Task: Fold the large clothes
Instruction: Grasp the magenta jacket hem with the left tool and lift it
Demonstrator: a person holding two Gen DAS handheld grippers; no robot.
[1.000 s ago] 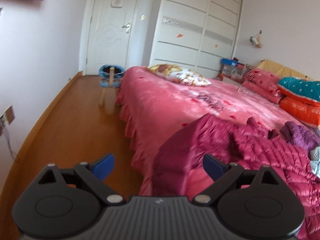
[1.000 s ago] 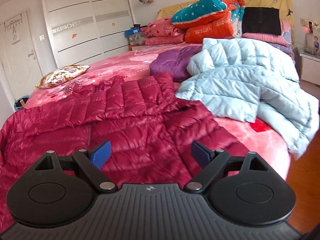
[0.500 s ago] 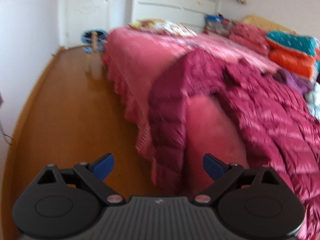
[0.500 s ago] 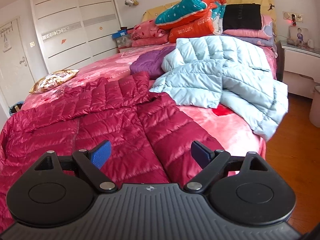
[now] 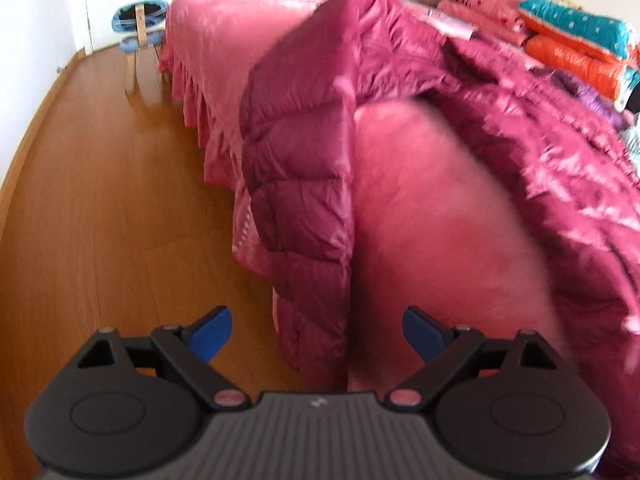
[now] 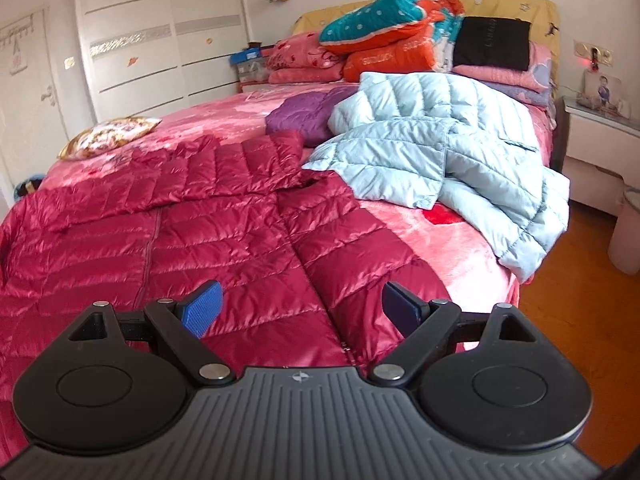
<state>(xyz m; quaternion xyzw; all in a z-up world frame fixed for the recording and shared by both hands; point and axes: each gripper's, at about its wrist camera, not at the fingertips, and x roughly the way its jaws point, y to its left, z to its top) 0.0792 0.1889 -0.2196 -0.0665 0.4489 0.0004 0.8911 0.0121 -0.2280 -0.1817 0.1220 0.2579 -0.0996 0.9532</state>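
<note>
The crimson down jacket [image 6: 224, 216] lies spread on the pink bed [image 6: 452, 248], its hem directly under the right gripper [image 6: 300, 306], whose jaws gape wide and empty. One sleeve [image 5: 304, 200] hangs off the bed's edge just ahead of the left gripper [image 5: 316, 334], also wide open, holding nothing

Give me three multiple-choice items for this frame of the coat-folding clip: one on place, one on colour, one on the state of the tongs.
1. Where does the red coat's sleeve hang?
A. over the bed's edge
B. on the stool
C. on the nightstand

2. What colour is the coat beside the red one?
A. black
B. light blue
C. yellow

3. How are both tongs?
A. shut on fabric
B. one open, one shut
C. open, holding nothing

Key: 1 A, the sleeve drapes down the bed; 2 B, the light blue coat lies by the red coat; 3 C, left tongs and right tongs gape.
</note>
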